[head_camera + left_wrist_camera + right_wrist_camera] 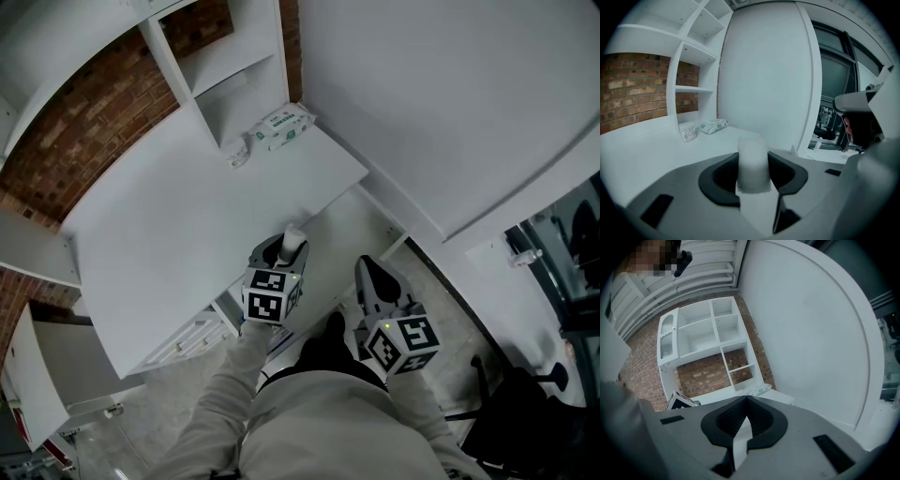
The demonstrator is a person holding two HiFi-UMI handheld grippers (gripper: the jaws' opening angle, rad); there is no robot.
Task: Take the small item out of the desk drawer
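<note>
My left gripper (287,247) is shut on a small white cylinder-like item (294,234), held upright just off the front edge of the white desk (187,225). In the left gripper view the item (752,161) stands between the dark jaws and hides the gap between them. My right gripper (372,274) hangs to the right of the desk edge, over the floor. Its jaws meet at the tips with nothing between them (747,401). A white drawer unit (187,339) shows under the desk's front edge; I cannot tell whether a drawer stands open.
A pack of wipes (284,127) and a small tub (238,155) lie at the desk's far corner, below a white shelf unit (225,66). A white wall panel (450,103) rises on the right. A dark office chair (525,403) stands at lower right.
</note>
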